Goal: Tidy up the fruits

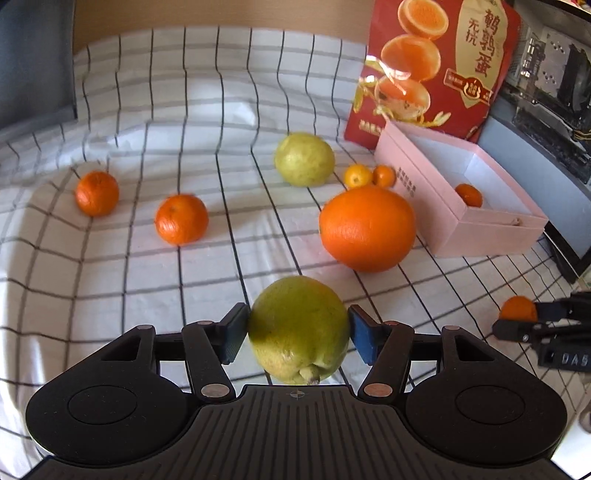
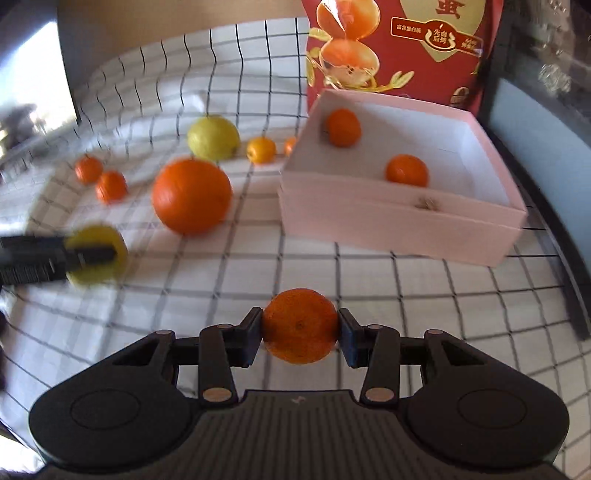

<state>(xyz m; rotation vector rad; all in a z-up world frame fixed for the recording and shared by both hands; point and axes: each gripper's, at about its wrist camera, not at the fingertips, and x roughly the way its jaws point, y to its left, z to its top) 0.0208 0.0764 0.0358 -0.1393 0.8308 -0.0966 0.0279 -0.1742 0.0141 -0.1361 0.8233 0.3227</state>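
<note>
White cloth with dark lines covers the bench. Left hand-held gripper squeezes a green pear between its blue pads. Right hand-held gripper grips a small tangerine. Near them sits a big orange. Beside it, a pink box has two little tangerines inside. Behind it stands a red bag.

1. Covered by a rumpled white cloth with a dark grid.
2. Backed by a plain tan wall.
3. Lit brightly from the left, perhaps through a window; too blurred to confirm.
</note>
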